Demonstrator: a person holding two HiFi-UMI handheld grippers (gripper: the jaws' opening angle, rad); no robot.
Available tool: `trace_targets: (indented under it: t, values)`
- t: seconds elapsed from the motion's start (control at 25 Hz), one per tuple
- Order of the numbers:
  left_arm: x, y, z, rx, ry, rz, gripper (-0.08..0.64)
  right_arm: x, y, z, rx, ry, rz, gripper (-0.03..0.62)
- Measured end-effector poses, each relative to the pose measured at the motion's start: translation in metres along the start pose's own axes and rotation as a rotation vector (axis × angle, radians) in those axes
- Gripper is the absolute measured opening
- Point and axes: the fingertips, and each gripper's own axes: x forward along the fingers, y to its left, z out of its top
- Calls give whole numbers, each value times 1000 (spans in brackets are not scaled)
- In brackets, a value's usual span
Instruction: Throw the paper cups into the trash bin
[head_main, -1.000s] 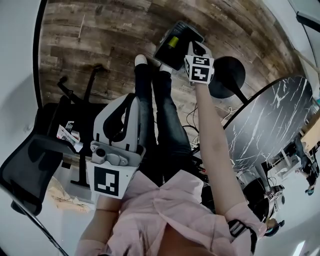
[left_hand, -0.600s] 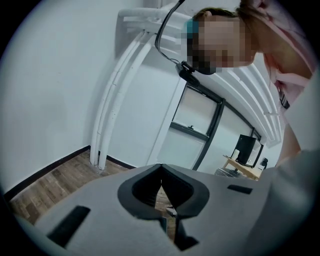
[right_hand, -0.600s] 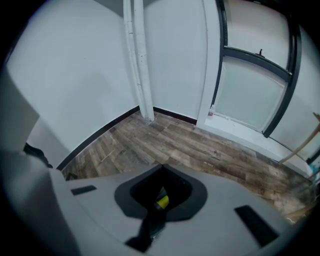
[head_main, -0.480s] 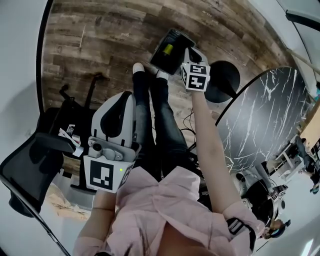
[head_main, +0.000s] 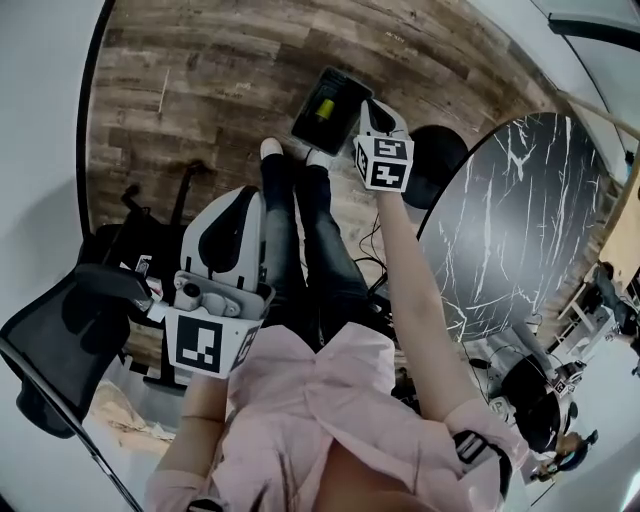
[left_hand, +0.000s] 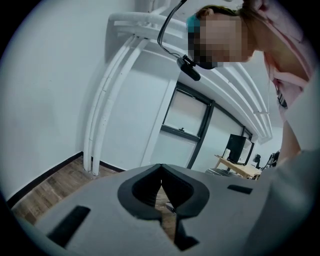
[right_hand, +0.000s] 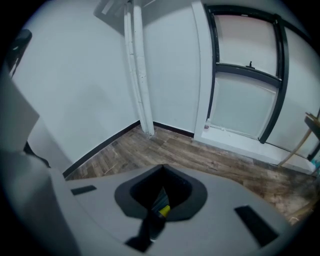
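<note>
Now the right gripper (head_main: 370, 110), closed and empty, sits slightly higher in the frame (beside the trash bin (head_main: 325, 100)). The left gripper (head_main: 238, 205) stays closed too.

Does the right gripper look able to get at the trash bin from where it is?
Probably yes: the right gripper hangs right by the bin, which is open on top, and nothing lies between them.

Wood-plank floor (head_main: 200, 80), round black marble table (head_main: 510, 230), black mesh chair (head_main: 55, 340), white walls (right_hand: 75, 75), black-framed window (right_hand: 245, 75).
</note>
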Motion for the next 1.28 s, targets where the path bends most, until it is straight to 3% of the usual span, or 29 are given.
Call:
trace_targets:
  t: [0.44, 0.8, 1.28]
  values:
    - [-21, -35, 18, 1, -22, -26, 15, -59, 0, 16, 5, -78, 1, 29]
    - [-26, -44, 47, 18, -8, -87, 15, -89, 7, 43, 65, -116, -31, 29]
    - [-29, -55, 75, 35, -63, -176, 15, -129, 19, 67, 47, -186, -41, 29]
